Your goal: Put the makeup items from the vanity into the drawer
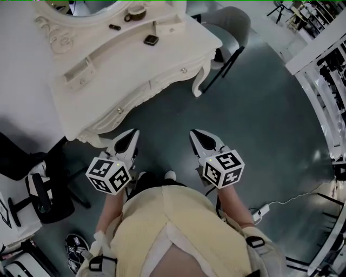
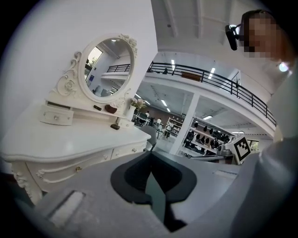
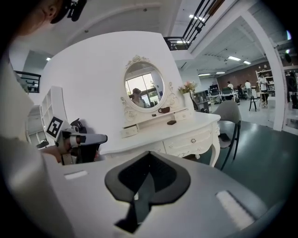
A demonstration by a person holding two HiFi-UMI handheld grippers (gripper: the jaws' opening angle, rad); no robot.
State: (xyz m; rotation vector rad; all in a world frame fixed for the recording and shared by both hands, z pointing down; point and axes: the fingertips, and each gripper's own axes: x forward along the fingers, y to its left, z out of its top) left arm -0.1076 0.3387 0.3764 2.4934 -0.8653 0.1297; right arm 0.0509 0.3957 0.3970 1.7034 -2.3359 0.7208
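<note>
Grey-green showroom floor is seen between the person and the white vanity table [image 1: 178, 40], which stands well ahead of both tongs. The left tongs [image 1: 133, 133] and the right tongs [image 1: 194, 133] are held side by side over the floor, each with its jaws pressed together and nothing between them. The makeup items lie on the table: a small dark compact [image 1: 151, 39] on the top, and a slim dark piece [image 1: 114, 26] and a brown round piece [image 1: 135, 15] on the ledge under the mirror [image 2: 108, 69]. The front drawers [image 1: 175, 74] are seen shut. A knob could be missed or slipped off if it is approached with the jaws unopened. The small items could be pushed along the smooth top, or off its edge, if they are reached for before a drawer is drawn out.
</note>
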